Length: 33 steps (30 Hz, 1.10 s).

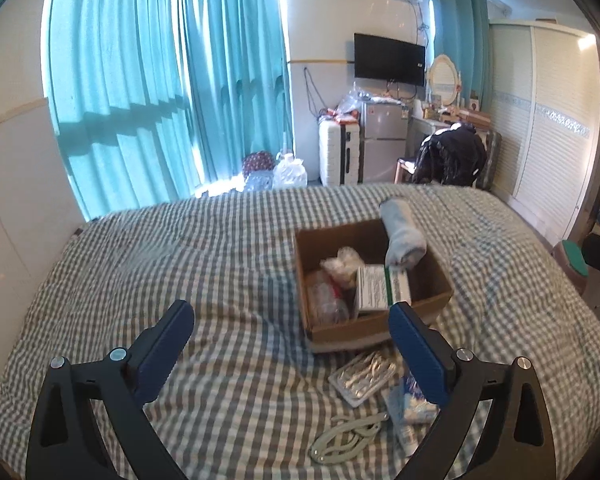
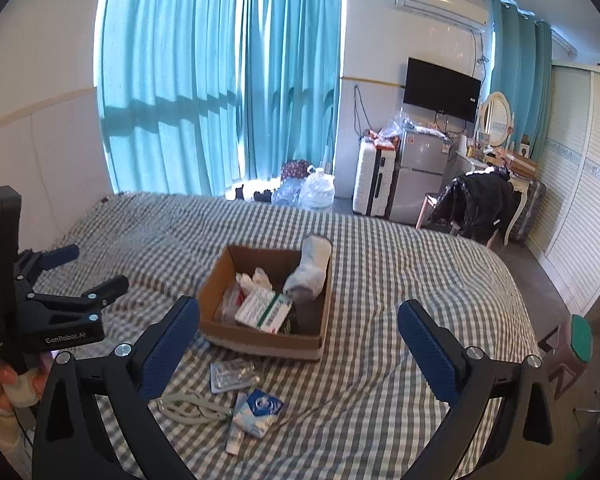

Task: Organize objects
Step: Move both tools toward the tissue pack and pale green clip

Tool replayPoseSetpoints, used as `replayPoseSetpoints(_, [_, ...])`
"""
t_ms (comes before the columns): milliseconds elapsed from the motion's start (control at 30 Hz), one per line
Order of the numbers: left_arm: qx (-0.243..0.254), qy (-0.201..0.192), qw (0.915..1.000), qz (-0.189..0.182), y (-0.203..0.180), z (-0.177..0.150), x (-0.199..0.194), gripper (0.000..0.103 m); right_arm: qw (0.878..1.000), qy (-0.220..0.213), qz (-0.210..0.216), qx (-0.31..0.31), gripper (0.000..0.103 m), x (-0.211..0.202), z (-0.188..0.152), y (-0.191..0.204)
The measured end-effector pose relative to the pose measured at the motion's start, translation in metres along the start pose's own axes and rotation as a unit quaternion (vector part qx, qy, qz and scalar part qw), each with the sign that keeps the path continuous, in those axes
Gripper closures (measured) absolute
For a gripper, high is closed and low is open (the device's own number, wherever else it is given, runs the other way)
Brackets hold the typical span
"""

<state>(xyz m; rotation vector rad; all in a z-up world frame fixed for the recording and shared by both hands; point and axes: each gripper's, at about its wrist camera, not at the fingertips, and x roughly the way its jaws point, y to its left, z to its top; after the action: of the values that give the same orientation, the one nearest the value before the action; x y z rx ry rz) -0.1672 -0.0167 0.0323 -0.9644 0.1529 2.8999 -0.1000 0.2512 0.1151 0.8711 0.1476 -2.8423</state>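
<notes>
A cardboard box [image 1: 374,280] sits on the checked bed [image 1: 220,248], right of centre in the left wrist view and near the middle of the right wrist view. Inside it lie a green-and-white carton [image 1: 384,286], some clear plastic packets [image 1: 324,296] and a crumpled white item [image 1: 342,266]; a rolled grey cloth [image 1: 402,236] leans over the box's far right rim.

The left gripper [image 1: 290,326] fills the lower part of its own view, its blue-padded jaws spread wide with nothing between them. The right gripper [image 2: 298,326] is likewise spread wide and empty, low in its own view.

On the bed in front of the box, toward the bottom of both frames, lie a blister pack [image 1: 364,376], a coiled white cord [image 1: 344,438], a blue-and-white sachet [image 2: 260,410] and a small tube [image 2: 236,436]. In the left wrist view the sachet and tube are partly hidden behind the right-hand finger; the right wrist view shows them whole, the tube just beside the sachet.

Only the right wrist view shows the left gripper from outside, at the left edge of the frame, with the person's hand [image 2: 4,380] around its handle at the lower left. It also shows more of the floor and a stool [image 2: 576,348] at the right edge.
</notes>
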Motion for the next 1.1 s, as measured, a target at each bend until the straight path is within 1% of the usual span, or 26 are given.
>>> replayPoseSetpoints(67, [0.002,0.025,0.9997,-0.001,-0.006,-0.023,0.015,0.003,1.0,0.017,-0.006,-0.003,0.003,0.014,-0.018,0.003])
replayPoseSetpoints(167, [0.004,0.07,0.9975,-0.009,-0.018,-0.059,0.047,0.003,0.998,0.068,0.0,-0.004,0.003,0.051,-0.051,0.005])
replayPoseSetpoints(233, [0.008,0.099,0.995,-0.01,-0.023,-0.081,0.066,0.003,0.995,0.104,0.01,-0.001,0.003,0.079,-0.074,0.008])
replayPoseSetpoints(300, [0.012,0.126,0.9919,-0.007,-0.028,-0.101,0.083,0.003,0.992,0.126,0.013,-0.004,0.003,0.098,-0.09,0.011])
replayPoseSetpoints(367, [0.024,0.156,0.9875,0.004,-0.033,-0.119,0.096,0.003,0.989,0.145,0.017,-0.008,0.003,0.117,-0.105,0.014])
replayPoseSetpoints(500, [0.033,0.182,0.9828,0.011,-0.034,-0.14,0.105,0.003,0.983,0.182,0.024,0.007,0.003,0.154,-0.129,0.018])
replayPoseSetpoints(667, [0.046,0.183,0.9821,-0.001,-0.039,-0.145,0.104,0.003,0.971,0.235,0.032,0.015,0.003,0.198,-0.155,0.029])
replayPoseSetpoints(733, [0.056,0.193,0.9796,-0.004,-0.044,-0.147,0.106,0.003,0.967,0.253,0.037,0.015,0.003,0.212,-0.166,0.035])
replayPoseSetpoints(800, [0.062,0.2,0.9778,-0.006,-0.048,-0.15,0.11,0.003,0.961,0.27,0.056,0.035,0.003,0.222,-0.173,0.035])
replayPoseSetpoints(833, [0.064,0.203,0.9771,-0.003,-0.049,-0.151,0.112,0.003,0.959,0.274,0.057,0.04,0.004,0.226,-0.175,0.034])
replayPoseSetpoints(867, [0.065,0.205,0.9766,-0.003,-0.05,-0.151,0.114,0.003,0.958,0.277,0.056,0.042,0.007,0.229,-0.177,0.033])
replayPoseSetpoints(900, [0.067,0.207,0.9761,-0.004,-0.051,-0.151,0.116,0.003,0.957,0.28,0.057,0.043,0.013,0.231,-0.179,0.032])
replayPoseSetpoints(933, [0.069,0.209,0.9756,-0.006,-0.052,-0.152,0.117,0.003,0.956,0.282,0.067,0.044,0.017,0.233,-0.18,0.032])
replayPoseSetpoints(967, [0.073,0.212,0.9745,-0.008,-0.054,-0.153,0.119,0.003,0.955,0.284,0.079,0.046,0.026,0.233,-0.181,0.033])
replayPoseSetpoints(1000, [0.077,0.215,0.9737,-0.007,-0.056,-0.154,0.121,0.003,0.953,0.284,0.09,0.044,0.038,0.233,-0.182,0.035])
replayPoseSetpoints(1033, [0.08,0.217,0.9728,-0.005,-0.056,-0.155,0.122,0.003,0.954,0.282,0.095,0.039,0.041,0.231,-0.181,0.037])
replayPoseSetpoints(1100, [0.092,0.227,0.9695,-0.004,-0.059,-0.158,0.127,0.003,0.959,0.269,0.082,0.024,0.042,0.225,-0.178,0.04])
